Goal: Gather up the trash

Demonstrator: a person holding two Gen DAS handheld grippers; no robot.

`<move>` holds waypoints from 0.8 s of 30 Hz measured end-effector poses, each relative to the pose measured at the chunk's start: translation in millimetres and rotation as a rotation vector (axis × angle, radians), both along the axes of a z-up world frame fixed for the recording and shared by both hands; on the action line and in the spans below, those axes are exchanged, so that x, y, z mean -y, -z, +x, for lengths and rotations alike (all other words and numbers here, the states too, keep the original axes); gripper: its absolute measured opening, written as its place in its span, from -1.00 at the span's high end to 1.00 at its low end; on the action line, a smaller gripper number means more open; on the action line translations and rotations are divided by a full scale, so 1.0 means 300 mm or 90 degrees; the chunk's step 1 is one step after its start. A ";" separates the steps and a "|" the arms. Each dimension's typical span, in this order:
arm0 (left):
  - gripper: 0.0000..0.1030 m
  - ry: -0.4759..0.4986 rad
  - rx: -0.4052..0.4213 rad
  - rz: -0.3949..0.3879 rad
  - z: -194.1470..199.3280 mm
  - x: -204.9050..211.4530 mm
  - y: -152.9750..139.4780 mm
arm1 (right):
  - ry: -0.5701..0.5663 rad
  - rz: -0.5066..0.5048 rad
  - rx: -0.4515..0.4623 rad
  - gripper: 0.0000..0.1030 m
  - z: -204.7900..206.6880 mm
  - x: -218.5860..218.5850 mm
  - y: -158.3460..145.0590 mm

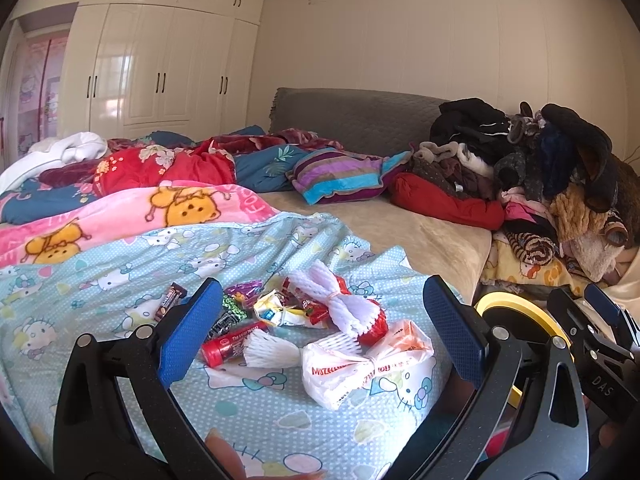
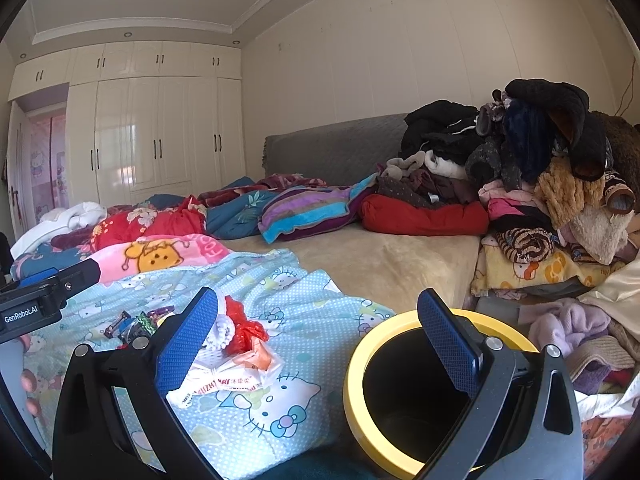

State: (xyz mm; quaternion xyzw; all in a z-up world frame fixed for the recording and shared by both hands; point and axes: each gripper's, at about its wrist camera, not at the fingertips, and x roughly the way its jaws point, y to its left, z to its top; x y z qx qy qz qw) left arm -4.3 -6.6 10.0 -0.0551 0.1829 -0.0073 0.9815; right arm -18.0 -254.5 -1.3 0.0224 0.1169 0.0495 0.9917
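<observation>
Left gripper (image 1: 322, 336): jaws wide apart, holding nothing, blue textured pads on black arms, poised low over the litter with the pile lying between and just beyond the pads; fingertips of the person's hand (image 1: 224, 454) show at the near edge. Right gripper (image 2: 318, 340): jaws likewise spread wide and empty, its right pad standing over the mouth of the bin (image 2: 356, 384), its left pad near the litter. Trash pile, on the pale blue cartoon-cat sheet (image 1: 100, 276) at the near part of the bed: a crumpled white plastic bag (image 1: 366, 364) with orange-red lettering, knotted at the middle; white foam fruit netting (image 1: 340, 300), ribbed and pinched like a bow; a red cylindrical tube (image 1: 228, 346); a glossy red wrapper (image 1: 374, 326); small dark sweet wrappers (image 1: 170, 300) to the left. Bin: round, black inside, thick yellow rim, just right of the sheet's edge. Far beyond: pink cartoon blanket (image 1: 132, 212), striped pillow (image 1: 340, 174), grey padded headboard (image 1: 352, 114), a heap of soft clothes (image 1: 560, 176) at right, glossy cream wardrobe (image 1: 160, 68) at far left.
</observation>
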 end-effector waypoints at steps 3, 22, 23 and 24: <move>-0.79 -0.001 0.000 0.000 0.001 0.003 -0.002 | -0.001 -0.001 0.002 -0.88 -0.005 0.004 0.001; -0.79 0.005 -0.005 0.000 0.006 0.015 -0.010 | -0.001 -0.001 -0.002 -0.88 0.001 0.007 0.000; -0.79 0.005 -0.005 0.000 0.006 0.014 -0.010 | -0.003 -0.001 -0.004 -0.88 -0.001 0.010 0.000; -0.79 0.004 -0.004 -0.001 0.005 0.013 -0.008 | -0.004 -0.002 -0.005 -0.88 -0.003 0.014 0.001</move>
